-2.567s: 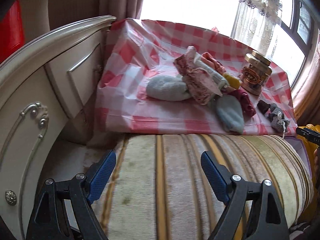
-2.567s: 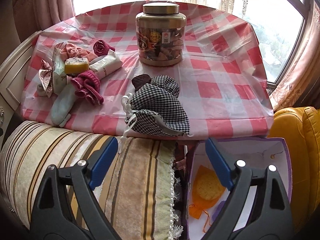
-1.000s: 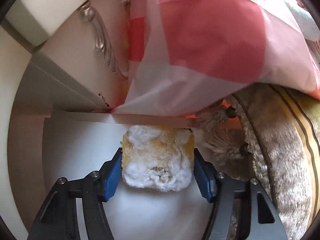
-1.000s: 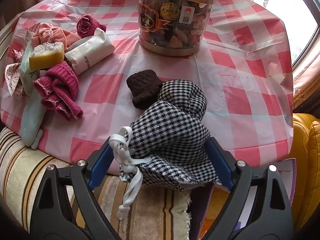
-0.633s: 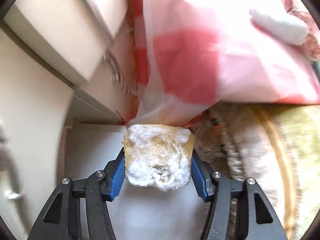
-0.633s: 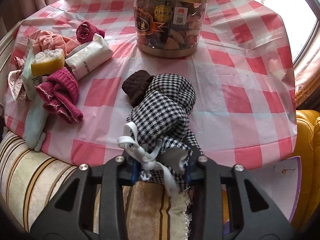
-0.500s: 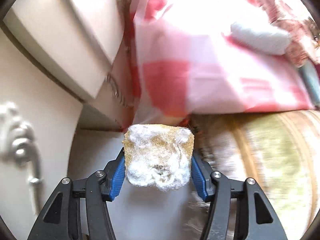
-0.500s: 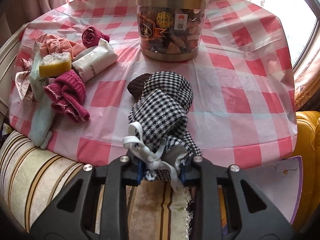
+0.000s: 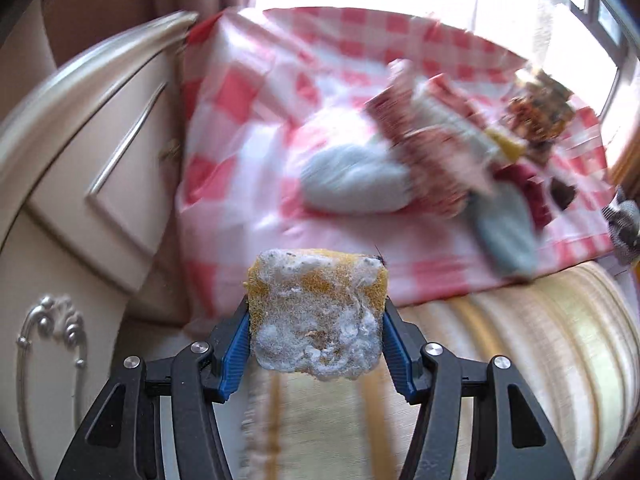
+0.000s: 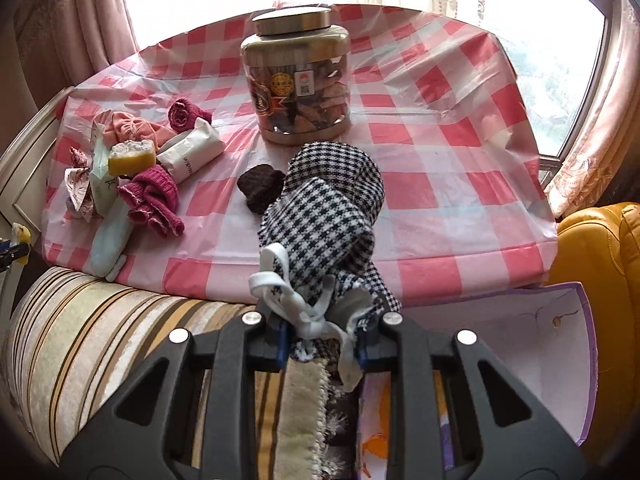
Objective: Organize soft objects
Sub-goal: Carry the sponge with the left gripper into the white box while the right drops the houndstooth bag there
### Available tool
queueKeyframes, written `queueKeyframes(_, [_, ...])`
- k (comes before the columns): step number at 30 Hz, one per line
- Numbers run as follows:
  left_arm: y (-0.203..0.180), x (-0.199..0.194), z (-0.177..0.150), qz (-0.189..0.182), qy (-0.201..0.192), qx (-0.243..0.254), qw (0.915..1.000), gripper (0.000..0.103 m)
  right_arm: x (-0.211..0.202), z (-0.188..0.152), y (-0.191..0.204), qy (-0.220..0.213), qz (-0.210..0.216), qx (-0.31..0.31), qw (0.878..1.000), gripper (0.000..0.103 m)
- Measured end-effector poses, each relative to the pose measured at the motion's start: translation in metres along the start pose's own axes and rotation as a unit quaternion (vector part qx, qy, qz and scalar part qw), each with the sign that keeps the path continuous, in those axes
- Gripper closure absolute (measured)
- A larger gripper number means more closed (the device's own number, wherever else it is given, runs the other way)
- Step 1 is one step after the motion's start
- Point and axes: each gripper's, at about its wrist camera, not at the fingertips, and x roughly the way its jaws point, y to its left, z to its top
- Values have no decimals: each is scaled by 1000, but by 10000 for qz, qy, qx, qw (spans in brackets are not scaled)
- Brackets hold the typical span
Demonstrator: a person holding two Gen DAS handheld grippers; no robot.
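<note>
1. The left gripper [image 9: 316,344] grips a yellow sponge [image 9: 316,312] crusted with white fluff, its blue pads pressed on both sides, above the striped cushion [image 9: 500,360].
2. The right gripper [image 10: 322,344] is clenched on the near end of a black-and-white checked drawstring pouch [image 10: 332,216], white cord [image 10: 288,292] bunched between its jaws, which have just been closing.
3. The pouch's far end lies on the pink checked tablecloth [image 10: 440,168], touching a dark brown lump [image 10: 260,186].
4. A gold-lidded jar [image 10: 298,76] stands beyond it.
5. At the left lies a pile: a magenta knit [image 10: 154,200], another yellow sponge [image 10: 132,156], a white packet [image 10: 190,154].
6. A purple-edged white box [image 10: 520,344] sits at near right.
</note>
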Motion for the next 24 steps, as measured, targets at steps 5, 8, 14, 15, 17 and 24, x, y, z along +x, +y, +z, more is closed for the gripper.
queueKeyframes(5, [-41, -5, 11, -568, -270, 218, 9978, 44, -12, -17, -34, 13, -188, 266, 9995, 75])
queueKeyframes(8, [-81, -9, 18, -872, -326, 468, 9946, 44, -13, -29, -54, 122, -325, 435, 9985, 75])
queueKeyframes(14, [-166, -14, 19, -1613, -311, 971, 9816, 44, -17, -48, -84, 296, -586, 663, 9956, 75])
queueKeyframes(15, [-179, -14, 18, -1711, -291, 1046, 9792, 44, -18, -51, -89, 318, -628, 692, 9951, 75])
queueKeyframes(17, [-207, -13, 18, -1904, -243, 1226, 9737, 44, -20, -57, -98, 346, -728, 745, 9940, 75])
queueKeyframes(24, [-298, -11, 13, -2518, -119, 1811, 9506, 44, -19, -73, -124, 504, -867, 1024, 9897, 75])
